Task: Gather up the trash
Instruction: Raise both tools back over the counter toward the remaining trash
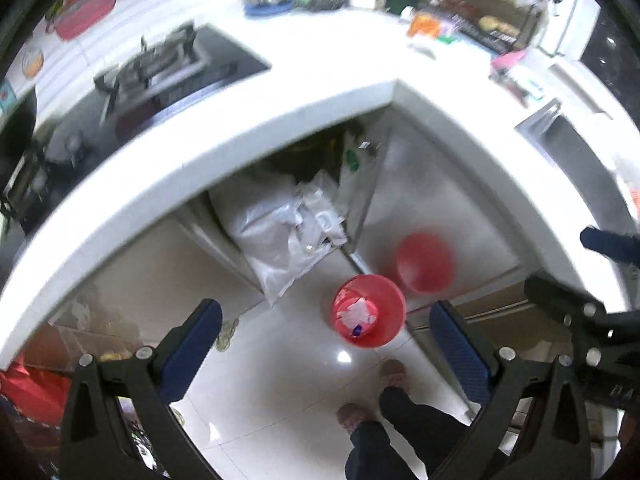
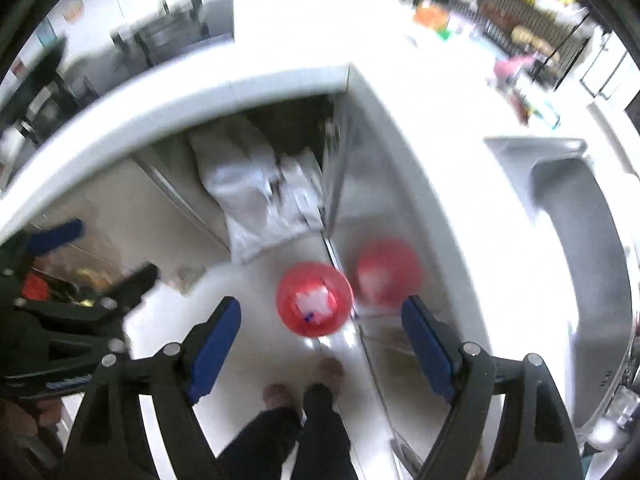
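Both tools agape (bin below).

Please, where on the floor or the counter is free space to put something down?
Bare floor tiles lie between the red bin, the open cupboard's white bags and the person's feet. The near counter corner is bare. The back counter is crowded with bottles and racks.
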